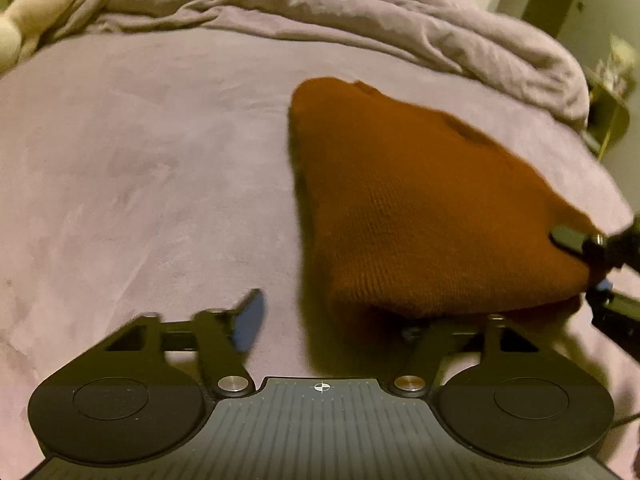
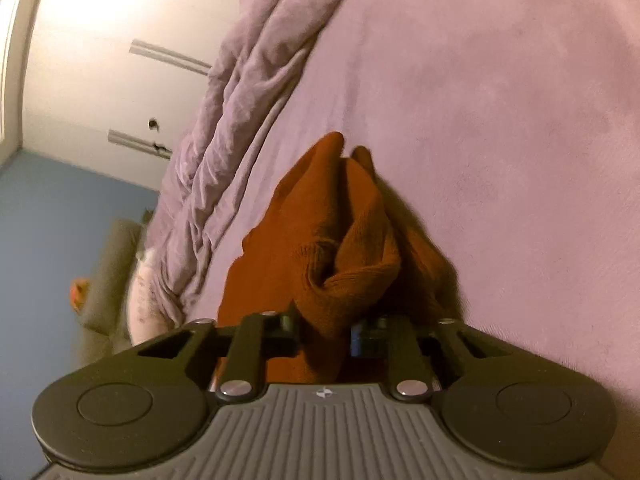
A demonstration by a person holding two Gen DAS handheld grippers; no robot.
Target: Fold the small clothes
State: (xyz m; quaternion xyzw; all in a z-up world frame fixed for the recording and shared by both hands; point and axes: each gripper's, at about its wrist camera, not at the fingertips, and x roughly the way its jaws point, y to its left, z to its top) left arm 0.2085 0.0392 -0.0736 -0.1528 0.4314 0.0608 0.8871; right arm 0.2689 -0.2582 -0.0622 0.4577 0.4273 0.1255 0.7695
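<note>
A rust-orange knit hat [image 1: 420, 208] lies on the purple bed cover [image 1: 140, 180], its near edge raised. My left gripper [image 1: 332, 320] is at the hat's near left corner. Its blue-padded left finger [image 1: 248, 320] stands clear of the cloth, and the right finger is hidden under the hat's edge. In the right wrist view my right gripper [image 2: 324, 328] is shut on a bunched fold of the hat [image 2: 344, 232], with knit cloth squeezed between both fingers. That right gripper [image 1: 588, 264] also shows at the right edge of the left wrist view, clamped on the hat's rim.
A rumpled purple duvet [image 1: 360, 20] is piled along the far side of the bed. A pillow [image 1: 24, 20] lies at the far left. White closet doors [image 2: 100, 60] and a blue floor [image 2: 48, 260] are beside the bed, past its edge.
</note>
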